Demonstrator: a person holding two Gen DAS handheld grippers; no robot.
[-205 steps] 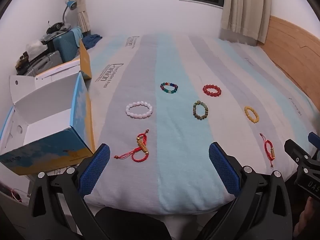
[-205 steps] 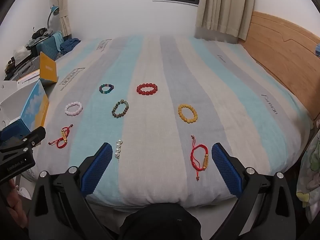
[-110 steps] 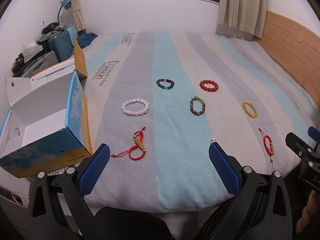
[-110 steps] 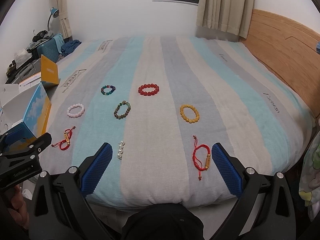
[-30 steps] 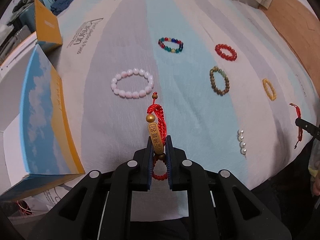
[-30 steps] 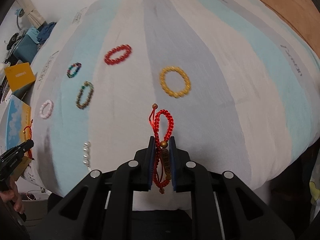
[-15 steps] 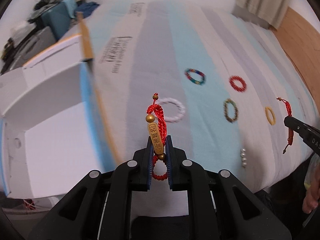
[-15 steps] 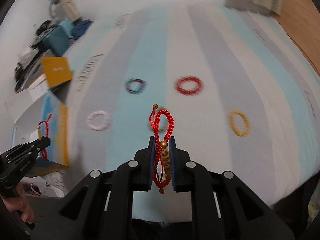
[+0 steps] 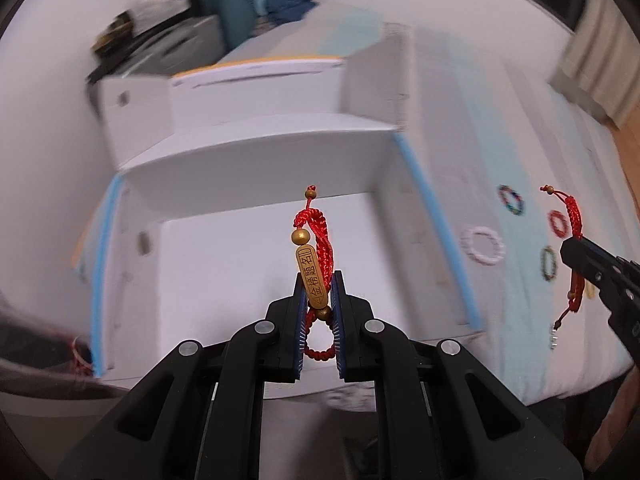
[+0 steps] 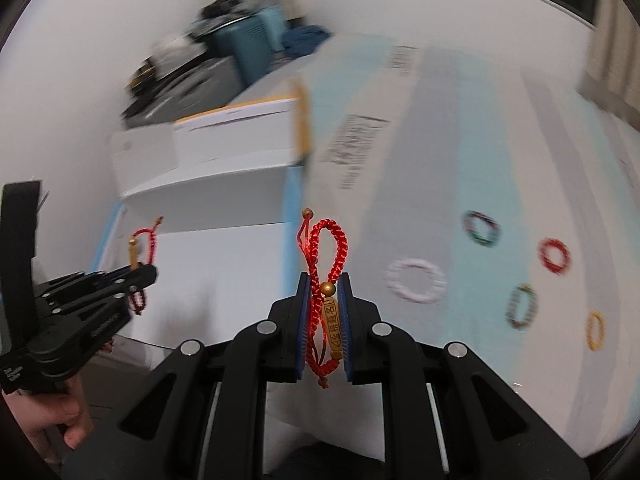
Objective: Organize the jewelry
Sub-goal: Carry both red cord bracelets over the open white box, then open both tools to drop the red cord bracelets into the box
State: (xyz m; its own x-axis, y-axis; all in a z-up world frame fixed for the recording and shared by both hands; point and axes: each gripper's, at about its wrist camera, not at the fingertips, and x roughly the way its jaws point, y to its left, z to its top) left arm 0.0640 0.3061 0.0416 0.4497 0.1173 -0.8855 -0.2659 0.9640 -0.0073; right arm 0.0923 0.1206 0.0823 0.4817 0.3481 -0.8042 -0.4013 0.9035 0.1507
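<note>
Left gripper [image 9: 318,280]: clamped on a red cord bracelet [image 9: 316,248] with a gold inscribed bar, held upright above the open white box [image 9: 248,264]. Right gripper [image 10: 325,282]: clamped on a second red bracelet [image 10: 328,248], braided loop standing up, gold bar between the pads, apparently over the box's edge by the striped bed [image 10: 460,184]; blur prevents certainty. Five bead bracelets lying apart on the bed.

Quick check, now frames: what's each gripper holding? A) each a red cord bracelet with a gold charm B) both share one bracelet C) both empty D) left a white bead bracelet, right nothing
A: the left gripper is shut on one red cord bracelet over the open white box, and the right gripper is shut on another red cord bracelet.
</note>
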